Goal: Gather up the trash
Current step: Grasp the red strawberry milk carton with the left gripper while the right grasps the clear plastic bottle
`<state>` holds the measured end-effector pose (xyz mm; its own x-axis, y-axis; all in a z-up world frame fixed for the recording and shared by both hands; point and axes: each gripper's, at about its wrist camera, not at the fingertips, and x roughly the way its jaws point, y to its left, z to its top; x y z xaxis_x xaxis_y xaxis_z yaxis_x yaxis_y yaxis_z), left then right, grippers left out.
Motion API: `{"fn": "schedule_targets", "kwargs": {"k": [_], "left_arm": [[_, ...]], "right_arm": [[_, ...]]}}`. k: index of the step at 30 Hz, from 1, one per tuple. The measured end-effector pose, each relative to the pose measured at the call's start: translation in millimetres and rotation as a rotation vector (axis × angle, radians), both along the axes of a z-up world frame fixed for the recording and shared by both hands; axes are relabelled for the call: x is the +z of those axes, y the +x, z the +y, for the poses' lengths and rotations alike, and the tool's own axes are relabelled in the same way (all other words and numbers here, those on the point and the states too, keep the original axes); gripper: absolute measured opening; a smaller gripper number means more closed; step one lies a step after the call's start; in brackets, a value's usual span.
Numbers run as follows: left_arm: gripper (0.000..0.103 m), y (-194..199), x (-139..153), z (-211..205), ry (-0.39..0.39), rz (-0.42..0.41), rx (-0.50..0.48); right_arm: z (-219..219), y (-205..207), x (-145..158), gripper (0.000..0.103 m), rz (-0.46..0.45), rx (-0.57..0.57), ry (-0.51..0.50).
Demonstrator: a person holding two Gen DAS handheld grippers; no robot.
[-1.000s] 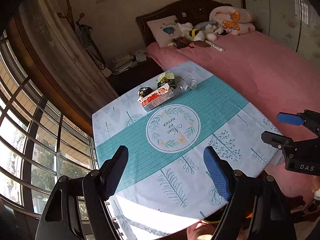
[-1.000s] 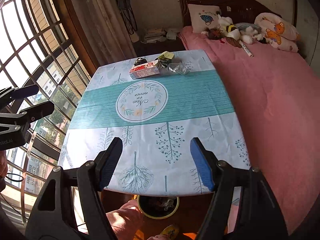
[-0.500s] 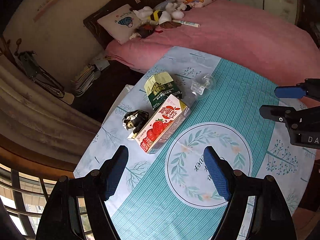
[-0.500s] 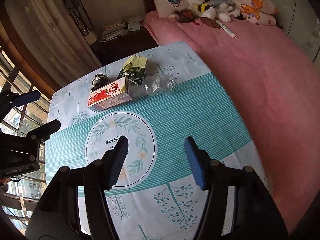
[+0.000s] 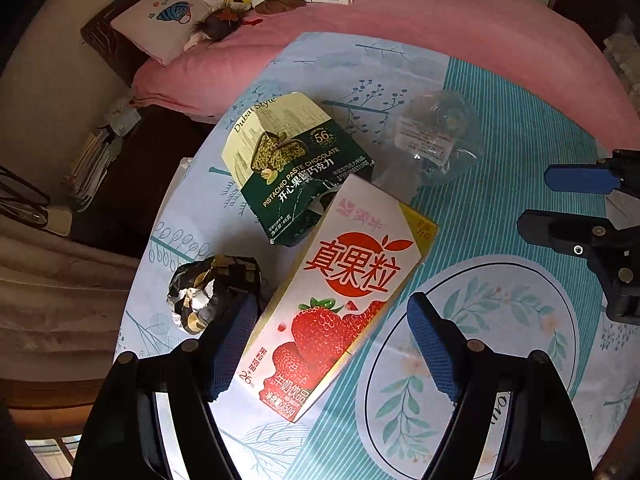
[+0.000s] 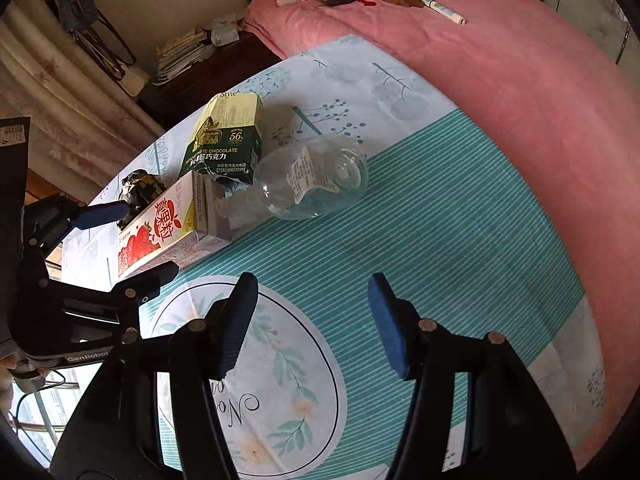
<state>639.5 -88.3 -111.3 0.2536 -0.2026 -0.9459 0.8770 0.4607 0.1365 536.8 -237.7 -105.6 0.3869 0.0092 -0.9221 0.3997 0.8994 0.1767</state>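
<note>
Four pieces of trash bunched at the far corner of the desk [image 6: 460, 216], close enough for both hands to work at once. Left gripper [image 5: 332, 344] tipped steeply down over the strawberry milk carton [image 5: 340, 300], jaws wide and astride its lower end, pads apparently not yet pressing its sides; carton lying flat, label up, so a squeeze across its width looks the likely step. Crumpled foil wrapper [image 5: 208, 292] just outside the left jaw, touching or nearly touching it. Torn chocolate box [image 5: 292, 168] beyond the jaws, its ragged end against the carton's top. Right gripper [image 6: 312, 324] hanging over bare cloth, jaws fairly wide and empty, aimed toward the clear plastic bottle [image 6: 316, 184] lying on its side ahead of them, well short of it. Bottle round and light, so liable to roll if nudged off-centre. Pink bed [image 6: 500, 80] beyond the desk. Nothing lifted yet; collection judged barely begun.
</note>
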Motion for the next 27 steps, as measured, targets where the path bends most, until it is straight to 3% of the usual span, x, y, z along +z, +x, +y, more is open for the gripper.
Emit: {"fn": "schedule_targets", "kwargs": {"k": [4, 9, 11, 18, 27], "left_arm": [[0.076, 10, -20, -11, 0.024, 0.023, -0.035], [0.067, 12, -27, -8, -0.021, 0.041, 0.020], [0.061, 8, -27, 0, -0.042, 0.073, 0.064], [0.060, -22, -34, 40, -0.120, 0.163, 0.240], [0.060, -34, -37, 98, -0.171, 0.095, 0.517]], "right_arm": [[0, 3, -9, 0.055, 0.003, 0.007, 0.030], [-3, 11, -18, 0.055, 0.009, -0.022, 0.080], [-4, 16, -21, 0.055, 0.008, -0.038, 0.104], [-8, 37, -29, 0.055, -0.010, -0.102, 0.199], [-6, 74, -50, 0.055, 0.020, -0.245, 0.302]]}}
